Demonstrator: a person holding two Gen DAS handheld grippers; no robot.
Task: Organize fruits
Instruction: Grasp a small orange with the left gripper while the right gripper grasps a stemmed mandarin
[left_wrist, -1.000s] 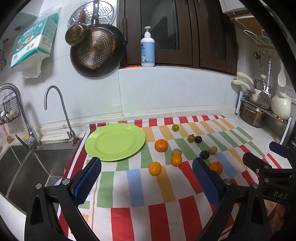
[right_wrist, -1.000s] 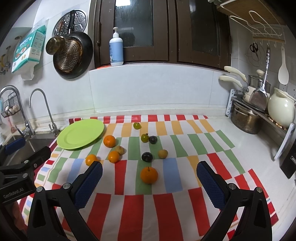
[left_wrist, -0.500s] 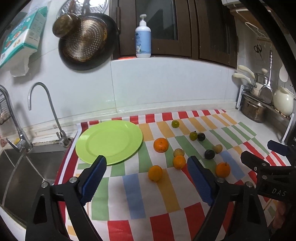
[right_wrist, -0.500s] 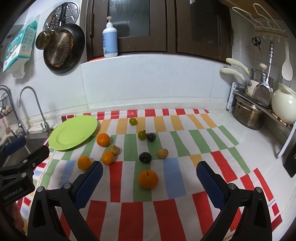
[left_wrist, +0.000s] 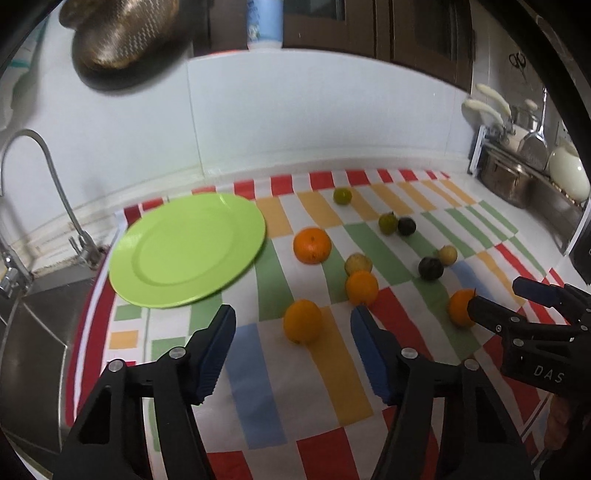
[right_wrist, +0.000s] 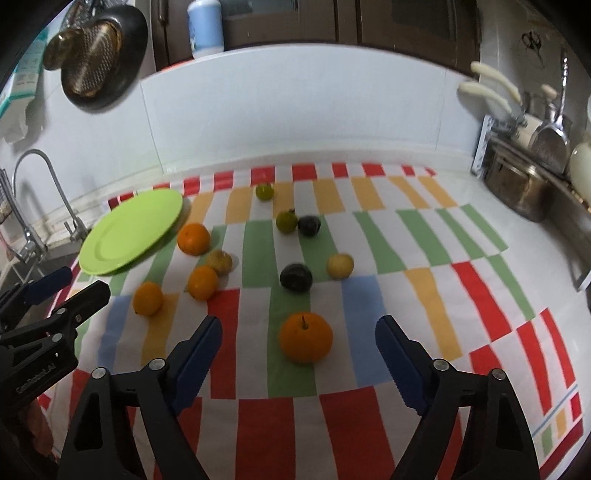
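Fruits lie scattered on the striped cloth (right_wrist: 480, 295), right of the green plate (left_wrist: 188, 251).
We see the left gripper (left_wrist: 293, 321), jaws closing, around a near orange (left_wrist: 302, 320) without touching; the right gripper (right_wrist: 299, 332), closing likewise, frames a stemmed orange (right_wrist: 305, 336). Its body reads "DAS", perhaps truncated.

On the table, the striped cloth (right_wrist: 369, 424) lies bare along its near edge and across its right half, giving open passage there. The left tongs (left_wrist: 291, 325), jaws closing, have 1 orange (left_wrist: 302, 320) lying between them with a gap on either side; a second orange (left_wrist: 362, 287) sits just beyond the right finger. The right tongs (right_wrist: 298, 332), jaws also closing, straddle a stemmed orange (right_wrist: 305, 336) with wide margins. A green plate (left_wrist: 147, 284) blocks the far left, beside the faucet (left_wrist: 55, 177).
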